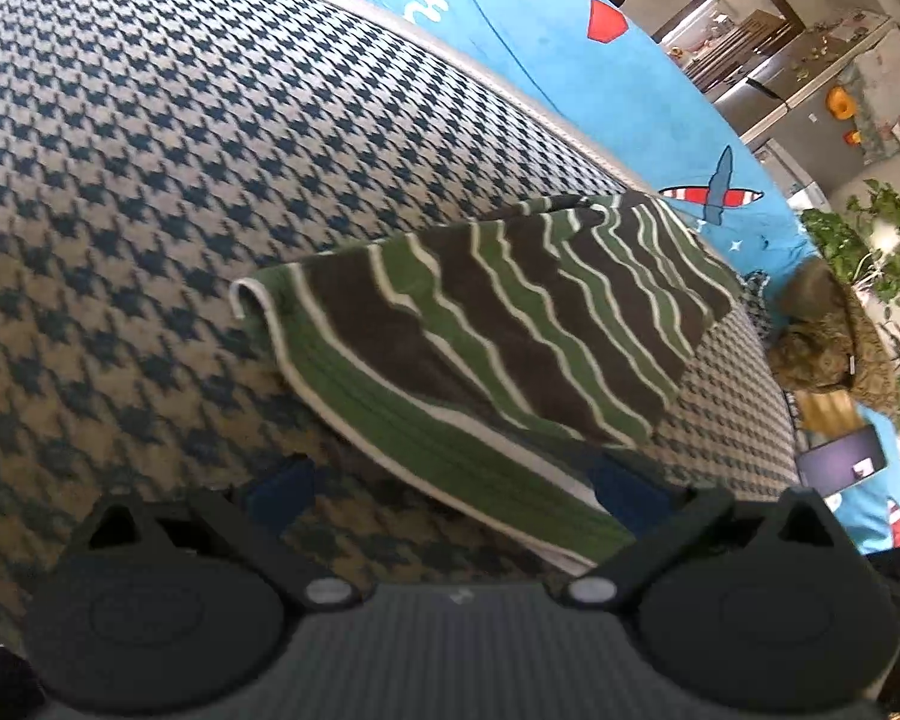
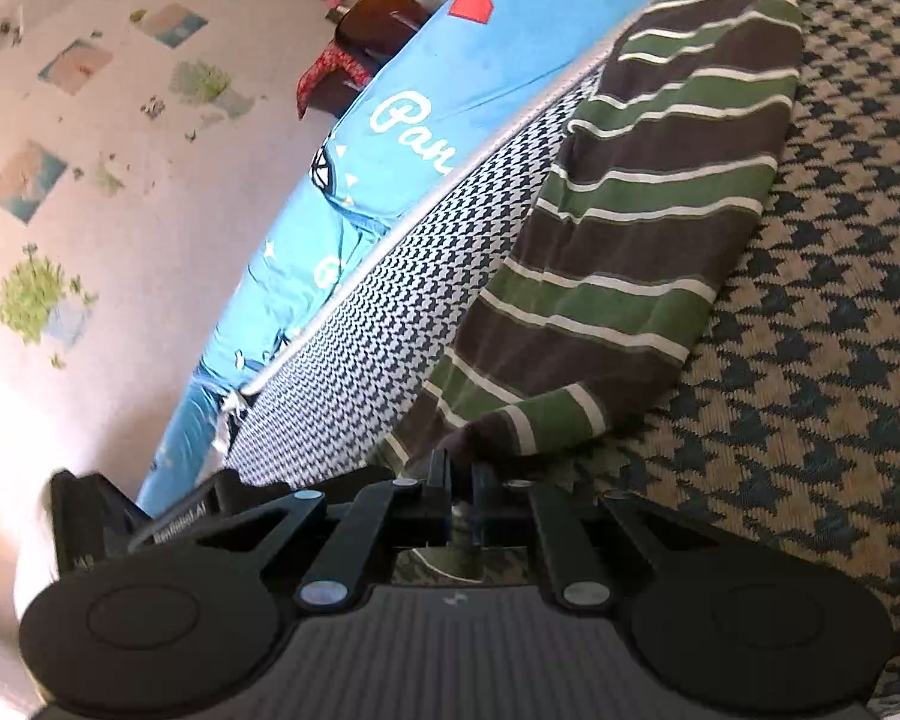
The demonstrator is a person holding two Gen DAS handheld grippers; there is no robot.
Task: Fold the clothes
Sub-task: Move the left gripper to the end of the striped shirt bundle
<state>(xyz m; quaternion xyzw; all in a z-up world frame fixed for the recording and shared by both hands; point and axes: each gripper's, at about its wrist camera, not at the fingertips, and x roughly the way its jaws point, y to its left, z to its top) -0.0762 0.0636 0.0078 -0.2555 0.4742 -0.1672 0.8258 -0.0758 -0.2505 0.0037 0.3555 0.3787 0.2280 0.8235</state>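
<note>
Item — striped garment (image 1: 498, 330), green and brown with white lines, partly folded, lying centre-right of the left wrist view on a houndstooth cover (image 1: 150, 180); blue bedding (image 1: 570, 30) runs behind it along the upper right. Handling, by judgement: soft, light, limp knit — it will sag and drag where unsupported, so best taken at a hemmed edge or corner, both layers pinched together.

Left tool (image 1: 456, 492): blue fingertips stand wide apart at the lower frame, the garment's white-edged hem lying between them; nothing pinched.

Right tool (image 2: 462, 480): jaws drawn nearly together at lower centre of the right wrist view, clamped on the garment's near corner, the cloth bunching just above the tips.
</note>
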